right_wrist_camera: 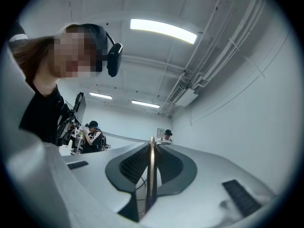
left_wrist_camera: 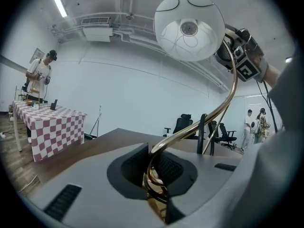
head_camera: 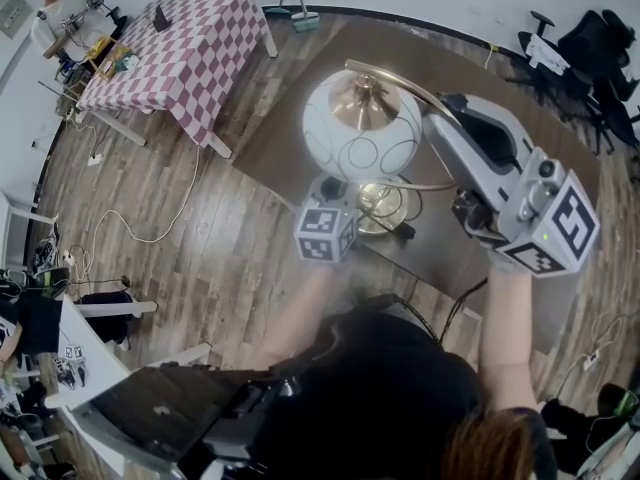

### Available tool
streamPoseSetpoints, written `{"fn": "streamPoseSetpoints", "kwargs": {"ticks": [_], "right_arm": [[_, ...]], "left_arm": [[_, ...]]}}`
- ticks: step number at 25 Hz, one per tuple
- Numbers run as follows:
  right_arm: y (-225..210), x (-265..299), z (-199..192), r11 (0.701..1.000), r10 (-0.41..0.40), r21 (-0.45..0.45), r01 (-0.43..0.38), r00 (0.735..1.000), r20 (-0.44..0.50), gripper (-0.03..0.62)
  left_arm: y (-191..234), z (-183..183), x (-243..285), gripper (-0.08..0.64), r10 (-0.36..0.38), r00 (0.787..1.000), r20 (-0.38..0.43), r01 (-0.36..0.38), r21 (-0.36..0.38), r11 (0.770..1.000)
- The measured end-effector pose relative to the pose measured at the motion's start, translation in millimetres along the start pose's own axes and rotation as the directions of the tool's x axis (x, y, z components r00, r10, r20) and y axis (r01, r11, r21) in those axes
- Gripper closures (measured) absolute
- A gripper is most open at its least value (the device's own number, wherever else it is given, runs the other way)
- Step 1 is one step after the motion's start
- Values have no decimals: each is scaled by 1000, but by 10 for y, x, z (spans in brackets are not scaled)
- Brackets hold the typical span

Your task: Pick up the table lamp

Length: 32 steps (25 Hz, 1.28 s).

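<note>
The table lamp has a white globe shade (head_camera: 362, 128) on a curved brass arm (head_camera: 400, 78) and a coiled brass base (head_camera: 384, 209) over the brown table (head_camera: 290, 128). My left gripper (head_camera: 345, 203) reaches in under the shade, its marker cube just in front. In the left gripper view it (left_wrist_camera: 156, 194) is shut on the brass stem (left_wrist_camera: 199, 127), with the shade (left_wrist_camera: 189, 27) high above. My right gripper (head_camera: 440, 118) comes from the right and holds the upper arm. The right gripper view shows its jaws (right_wrist_camera: 151, 175) shut on the thin brass rod (right_wrist_camera: 151, 156). I cannot tell whether the base touches the table.
A checkered table (head_camera: 180, 43) stands far left, with a person (head_camera: 55, 13) working beside it. Office chairs (head_camera: 590, 48) are at the back right. Cables (head_camera: 150, 233) trail over the wooden floor. A black cord (head_camera: 402, 231) lies near the lamp base.
</note>
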State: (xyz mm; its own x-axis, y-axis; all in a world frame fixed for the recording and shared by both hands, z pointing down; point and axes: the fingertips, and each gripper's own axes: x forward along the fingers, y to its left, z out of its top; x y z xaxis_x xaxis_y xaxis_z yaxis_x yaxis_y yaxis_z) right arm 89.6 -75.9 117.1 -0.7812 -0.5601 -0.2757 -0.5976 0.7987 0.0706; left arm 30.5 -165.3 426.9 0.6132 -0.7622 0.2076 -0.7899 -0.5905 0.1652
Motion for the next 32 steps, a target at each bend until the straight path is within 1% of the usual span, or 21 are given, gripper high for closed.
{"fn": "streamPoseSetpoints", "kwargs": {"ticks": [5, 11, 17, 32], "right_arm": [[36, 64, 41, 1000, 11, -8, -11, 1000, 5, 549], [105, 112, 18, 1000, 22, -13, -22, 1000, 9, 549], [82, 111, 63, 1000, 24, -11, -24, 1000, 6, 549], [85, 31, 49, 999, 50, -1, -50, 999, 11, 549]], "left_arm": [[41, 59, -31, 531, 7, 1000, 12, -7, -5, 1000], [92, 43, -58, 529, 17, 1000, 21, -16, -18, 1000], [66, 90, -49, 529, 17, 1000, 20, -17, -21, 1000], [23, 40, -48, 529, 38, 999, 20, -38, -21, 999]]}}
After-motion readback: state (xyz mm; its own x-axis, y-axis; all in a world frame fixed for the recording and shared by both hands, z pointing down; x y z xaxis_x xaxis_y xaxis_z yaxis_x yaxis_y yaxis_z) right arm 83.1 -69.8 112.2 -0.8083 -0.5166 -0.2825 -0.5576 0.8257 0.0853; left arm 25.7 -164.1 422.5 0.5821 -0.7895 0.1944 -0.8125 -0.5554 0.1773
